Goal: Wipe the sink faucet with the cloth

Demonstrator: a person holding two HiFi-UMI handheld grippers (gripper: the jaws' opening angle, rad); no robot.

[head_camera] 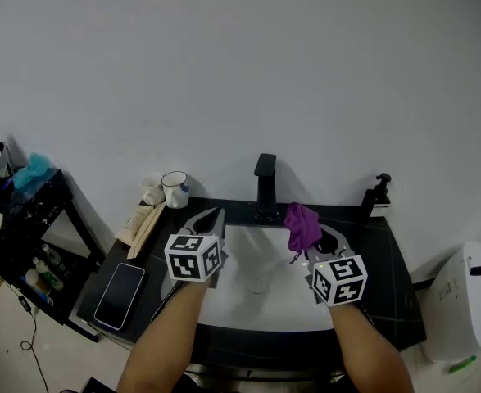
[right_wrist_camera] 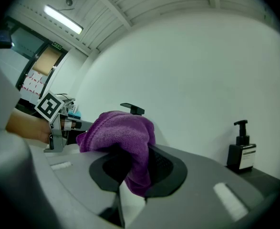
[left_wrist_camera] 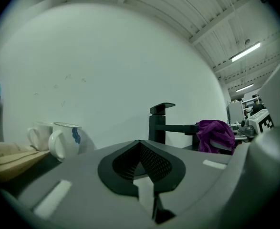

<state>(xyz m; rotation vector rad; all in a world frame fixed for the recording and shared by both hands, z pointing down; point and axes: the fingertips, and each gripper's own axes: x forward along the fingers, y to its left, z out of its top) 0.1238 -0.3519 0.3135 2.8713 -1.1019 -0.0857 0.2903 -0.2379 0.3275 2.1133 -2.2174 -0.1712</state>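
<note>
Dark tabletop point(head_camera: 387, 268) surrounds a white sink basin point(head_camera: 240, 301), and both grippers hang over the bowl. The left gripper point(head_camera: 212, 214) has its fingers point(left_wrist_camera: 154, 162) pressed together with nothing between them, and it takes no part for now. The right gripper point(head_camera: 312, 241) has its fingers pinched tight on a purple terry cloth point(head_camera: 302, 226). The cloth is soft and bunched into a lump above the fingertips, with one fold drooping between them. It sits over the basin's far right side, near the faucet but clear of it.

Just beyond stands the black square-bodied faucet point(head_camera: 265, 188), upright at the basin's back edge against a plain white wall point(head_camera: 240, 72). Wiping has not begun; the cloth is gripped and ready. The next move likely calls for carrying it forward and left, then pressing it onto the spout and rubbing along the body.
</note>
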